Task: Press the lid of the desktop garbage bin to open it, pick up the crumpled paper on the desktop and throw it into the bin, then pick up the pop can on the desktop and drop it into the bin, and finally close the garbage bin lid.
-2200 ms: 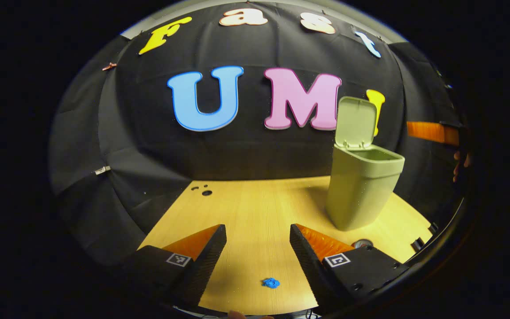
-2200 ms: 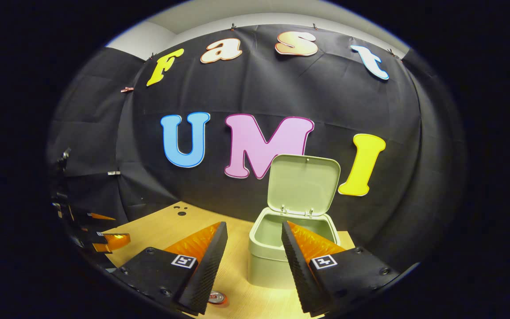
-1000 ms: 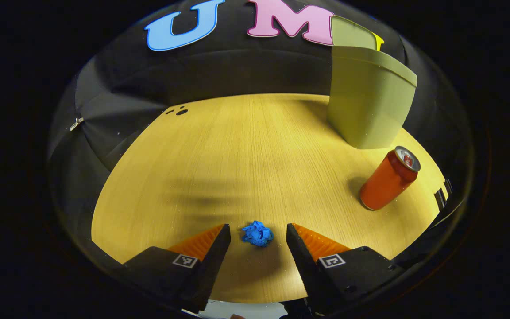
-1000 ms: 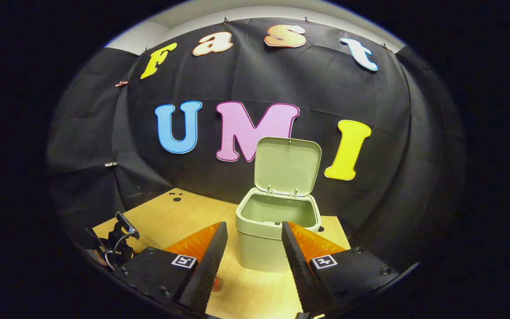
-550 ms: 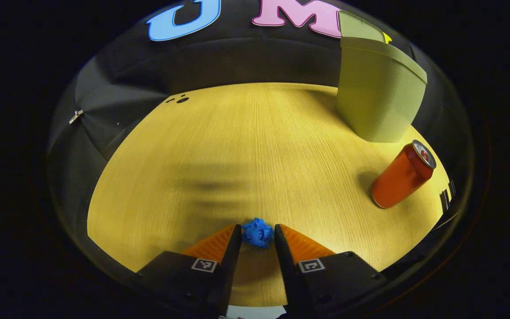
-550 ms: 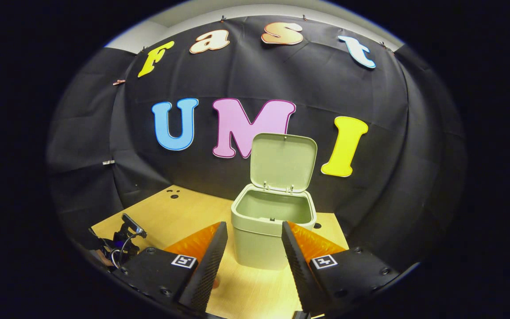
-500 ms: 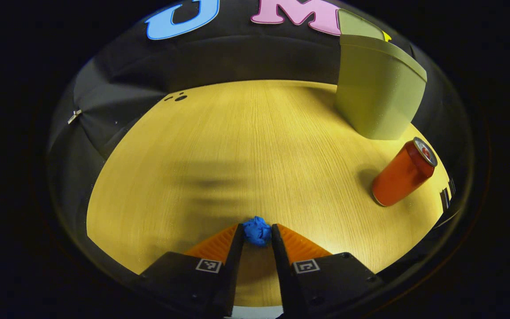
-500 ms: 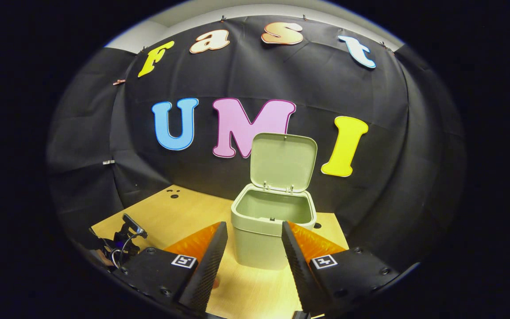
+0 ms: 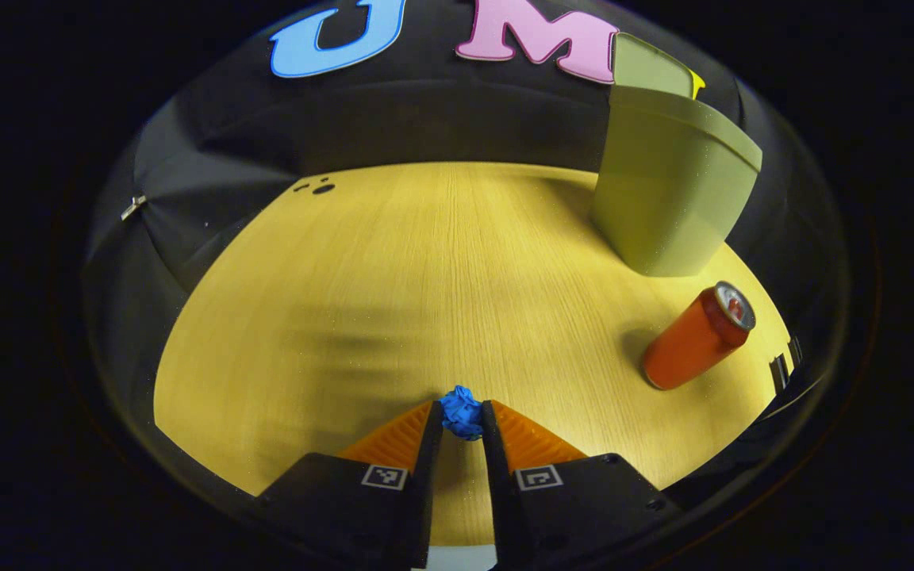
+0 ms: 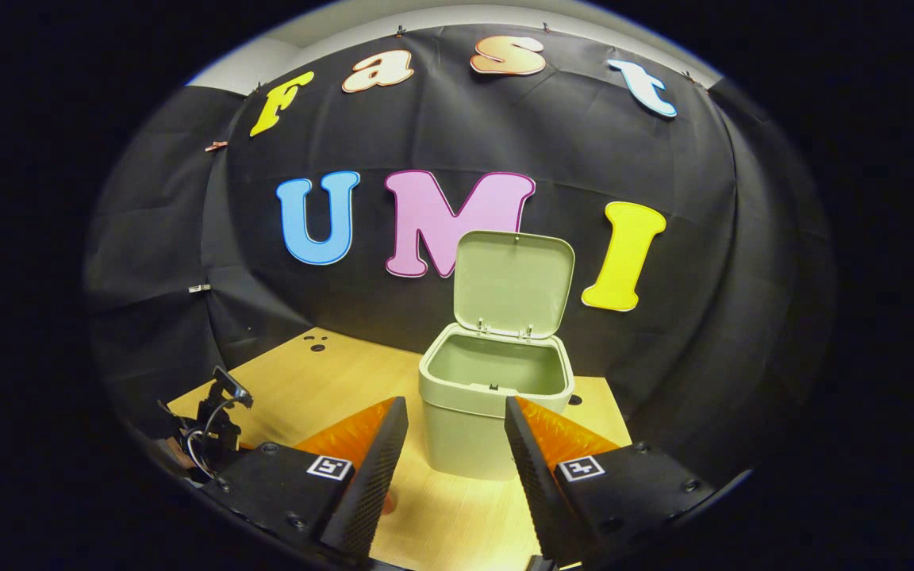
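In the left gripper view, a small blue crumpled paper (image 9: 462, 412) is pinched between the fingertips of my left gripper (image 9: 461, 416), just above the wooden desktop (image 9: 425, 285). An orange-red pop can (image 9: 693, 338) stands to the right, and the green bin (image 9: 667, 190) rises behind it. In the right gripper view, the bin (image 10: 493, 412) stands straight ahead with its lid (image 10: 514, 280) swung up and its inside bare. My right gripper (image 10: 453, 444) hovers open in front of the bin with nothing between its fingers. The left gripper's body (image 10: 207, 432) shows at the lower left.
Small dark holes (image 9: 316, 188) mark the desktop's far left corner. Black cloth walls close the booth behind and at the sides. A sliver of the pop can (image 10: 388, 501) peeks out beside my right gripper's left finger. Bare wood lies between the paper and the bin.
My left gripper dropped to the desktop, closed around the blue paper and now pinches it tighter. The right gripper backed slightly away from the bin and stayed open.
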The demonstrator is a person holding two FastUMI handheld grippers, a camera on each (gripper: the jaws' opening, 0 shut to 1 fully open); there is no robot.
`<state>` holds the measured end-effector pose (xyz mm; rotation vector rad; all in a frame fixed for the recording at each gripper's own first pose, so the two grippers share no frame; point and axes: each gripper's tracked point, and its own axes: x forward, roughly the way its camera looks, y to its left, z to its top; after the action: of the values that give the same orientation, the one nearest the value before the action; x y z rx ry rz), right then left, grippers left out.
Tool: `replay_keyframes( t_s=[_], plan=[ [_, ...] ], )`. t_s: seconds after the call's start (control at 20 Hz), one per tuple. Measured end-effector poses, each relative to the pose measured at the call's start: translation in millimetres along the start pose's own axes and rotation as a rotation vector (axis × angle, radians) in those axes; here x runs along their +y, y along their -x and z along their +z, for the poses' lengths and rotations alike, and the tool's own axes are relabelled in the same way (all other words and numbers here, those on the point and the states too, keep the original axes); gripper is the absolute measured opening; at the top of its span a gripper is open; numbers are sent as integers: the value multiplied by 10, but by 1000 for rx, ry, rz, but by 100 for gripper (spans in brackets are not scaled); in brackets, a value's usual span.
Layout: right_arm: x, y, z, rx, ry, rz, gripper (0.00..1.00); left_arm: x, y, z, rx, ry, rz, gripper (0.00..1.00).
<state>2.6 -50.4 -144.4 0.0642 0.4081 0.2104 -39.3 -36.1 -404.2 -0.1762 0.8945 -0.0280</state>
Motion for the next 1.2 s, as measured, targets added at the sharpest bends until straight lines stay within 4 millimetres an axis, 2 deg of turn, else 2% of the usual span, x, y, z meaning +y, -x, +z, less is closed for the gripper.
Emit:
replay_keyframes(
  t_s=[0.2,0.25,0.3,0.8,0.9,0.95,1.05,1.2],
  plan=[
    [35,-37,-26,1,-14,9,80,-32,216,435,-98,-18,-18,35],
    [48,-39,-35,2,-16,11,80,-53,268,556,-120,-16,-23,39],
    [60,-42,-45,4,-19,14,79,-66,323,676,-142,-11,-29,35],
    [137,-71,-214,31,-45,32,79,-250,953,1988,-406,20,-81,35],
    [135,-77,-228,34,-44,31,79,-317,1093,2229,-456,8,-100,39],
    [134,-80,-247,37,-44,31,79,-364,1166,2357,-482,0,-115,35],
    [149,-98,-279,43,-45,33,79,-469,1298,2593,-537,-17,-149,35],
    [180,-92,-347,56,-56,40,80,-649,1382,2896,-599,-49,-191,35]
  ],
)
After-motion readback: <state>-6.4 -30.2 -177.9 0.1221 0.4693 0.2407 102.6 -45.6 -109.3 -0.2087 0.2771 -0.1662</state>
